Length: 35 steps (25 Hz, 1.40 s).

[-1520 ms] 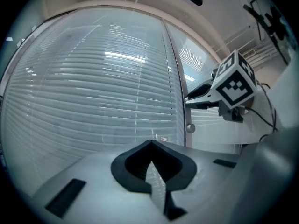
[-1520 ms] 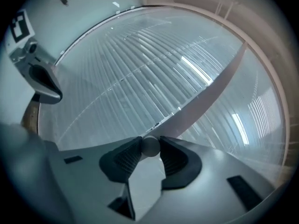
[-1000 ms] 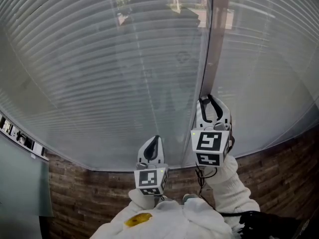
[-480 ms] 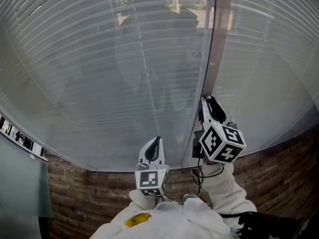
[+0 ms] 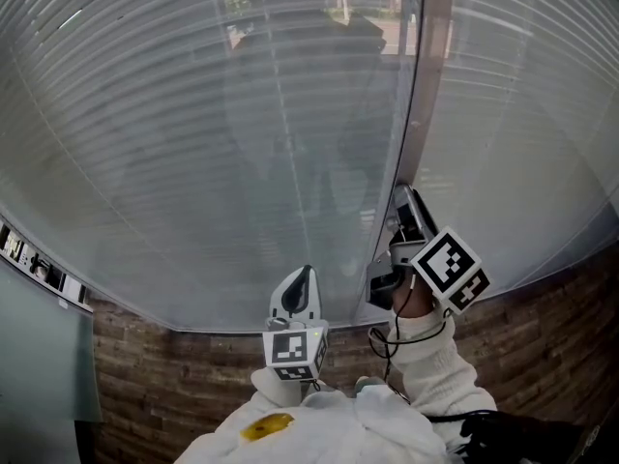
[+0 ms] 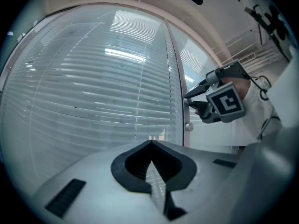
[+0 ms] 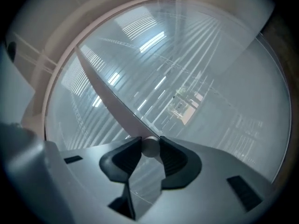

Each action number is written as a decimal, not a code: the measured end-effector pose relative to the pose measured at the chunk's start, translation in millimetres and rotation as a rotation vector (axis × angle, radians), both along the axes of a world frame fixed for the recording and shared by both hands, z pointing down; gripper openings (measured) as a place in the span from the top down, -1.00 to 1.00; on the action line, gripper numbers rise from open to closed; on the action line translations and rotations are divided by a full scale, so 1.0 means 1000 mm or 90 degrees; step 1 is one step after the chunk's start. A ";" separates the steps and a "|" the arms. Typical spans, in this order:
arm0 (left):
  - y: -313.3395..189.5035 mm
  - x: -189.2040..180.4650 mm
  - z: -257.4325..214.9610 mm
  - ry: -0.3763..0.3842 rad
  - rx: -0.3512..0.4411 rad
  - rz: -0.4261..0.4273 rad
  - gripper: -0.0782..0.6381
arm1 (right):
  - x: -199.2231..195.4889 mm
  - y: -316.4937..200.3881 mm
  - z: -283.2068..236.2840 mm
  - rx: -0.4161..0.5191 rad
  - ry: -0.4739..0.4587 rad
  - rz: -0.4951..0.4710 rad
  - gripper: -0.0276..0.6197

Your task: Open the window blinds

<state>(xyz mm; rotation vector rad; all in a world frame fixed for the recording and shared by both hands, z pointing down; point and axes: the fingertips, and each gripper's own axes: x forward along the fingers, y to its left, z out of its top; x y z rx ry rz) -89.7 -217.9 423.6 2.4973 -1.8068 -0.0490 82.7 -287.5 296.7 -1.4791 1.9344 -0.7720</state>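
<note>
The closed slatted blinds [image 5: 242,143] sit behind glass and fill the window. A pale frame post [image 5: 426,95] runs down between two panes. My right gripper [image 5: 404,199] points at that post, rolled onto its side, with its marker cube low to the right. In the right gripper view it [image 7: 150,141] is shut on a small round white knob [image 7: 150,148] on the post [image 7: 112,101], one pad on each side. My left gripper [image 5: 302,276] hangs lower, to the left, short of the glass. Its jaws [image 6: 150,143] meet with nothing between them.
A dark brick wall [image 5: 542,317] runs under the window. A grey panel [image 5: 39,365] stands at the lower left. In the left gripper view my right gripper [image 6: 190,102] shows against the post, with another small round knob [image 6: 188,126] just beneath it.
My right gripper has rolled clockwise on the knob, and its marker cube has swung from facing me to low on the right. The left gripper has stayed put.
</note>
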 end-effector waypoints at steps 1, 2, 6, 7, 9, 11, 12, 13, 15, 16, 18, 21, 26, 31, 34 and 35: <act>0.000 0.000 0.000 0.000 0.000 0.000 0.78 | 0.001 0.000 0.000 -0.003 -0.027 -0.002 0.51; 0.000 0.000 0.000 0.000 -0.001 -0.001 0.78 | 0.001 0.000 0.001 -0.006 -0.056 -0.004 0.50; 0.001 -0.001 -0.006 0.003 -0.004 -0.008 0.78 | 0.004 -0.001 0.004 -0.020 -0.190 -0.013 0.51; 0.001 -0.001 -0.006 0.003 -0.005 -0.008 0.78 | 0.004 -0.001 0.005 -0.023 -0.222 -0.014 0.51; 0.002 -0.001 -0.006 0.002 -0.005 -0.009 0.78 | 0.005 0.000 0.007 -0.033 -0.278 -0.017 0.51; 0.002 -0.002 -0.003 0.000 -0.006 -0.008 0.78 | 0.005 0.001 0.009 -0.041 -0.320 -0.018 0.51; 0.002 -0.002 -0.001 -0.001 -0.006 -0.007 0.78 | 0.005 0.002 0.009 -0.043 -0.341 -0.019 0.51; 0.001 -0.003 -0.001 -0.001 -0.006 -0.008 0.78 | 0.005 0.002 0.010 -0.044 -0.367 -0.022 0.51; 0.001 -0.003 -0.002 0.000 -0.006 -0.010 0.78 | 0.006 0.002 0.012 -0.045 -0.430 -0.031 0.51; 0.000 -0.003 -0.001 0.000 -0.005 -0.009 0.78 | 0.006 0.001 0.013 -0.047 -0.461 -0.036 0.51; -0.001 -0.003 0.000 -0.002 -0.004 -0.009 0.78 | 0.006 0.000 0.015 -0.051 -0.510 -0.045 0.51; -0.003 -0.001 0.003 -0.003 -0.004 -0.006 0.78 | 0.007 -0.001 0.018 -0.057 -0.561 -0.056 0.51; -0.004 0.004 0.002 -0.003 -0.006 -0.003 0.78 | 0.007 -0.002 0.020 -0.070 -0.637 -0.077 0.51; -0.007 0.007 -0.003 -0.007 -0.007 -0.008 0.78 | 0.005 0.000 0.012 -0.023 -0.506 -0.120 0.50; -0.008 0.010 -0.001 -0.007 0.000 -0.003 0.78 | 0.000 0.010 0.006 0.018 -0.254 -0.147 0.42; -0.009 0.010 0.000 -0.008 0.002 -0.004 0.78 | 0.001 0.014 0.006 0.035 -0.148 -0.144 0.41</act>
